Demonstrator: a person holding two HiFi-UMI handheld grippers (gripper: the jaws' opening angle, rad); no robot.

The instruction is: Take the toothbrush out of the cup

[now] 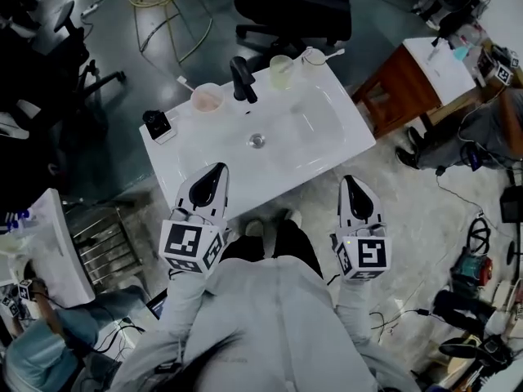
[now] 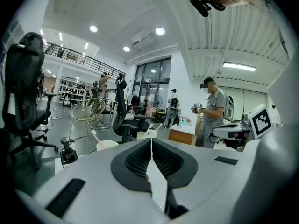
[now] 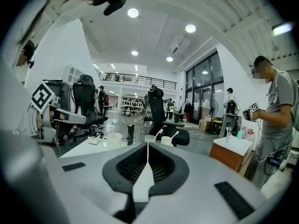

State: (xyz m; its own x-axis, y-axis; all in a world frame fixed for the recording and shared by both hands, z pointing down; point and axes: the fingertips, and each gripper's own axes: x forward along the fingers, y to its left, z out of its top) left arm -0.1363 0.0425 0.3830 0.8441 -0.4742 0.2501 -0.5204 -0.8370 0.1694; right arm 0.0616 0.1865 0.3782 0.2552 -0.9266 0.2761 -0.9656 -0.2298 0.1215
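My left tool (image 1: 216,168) and right tool (image 1: 353,180): matt grey plastic shells, black ribbed pads (image 2: 140,160). The white table (image 1: 327,129) gleams, glossy and smooth. Its tap (image 1: 242,80) is matt black, the drain (image 1: 257,140) shiny metal. The greenish cup (image 1: 281,70) looks like translucent plastic, and the cabinet (image 1: 392,84) is reddish wood.

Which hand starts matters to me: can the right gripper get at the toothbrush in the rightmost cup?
Probably yes: only open sink basin lies between the right gripper and that toothbrush; its jaws are shut, though.
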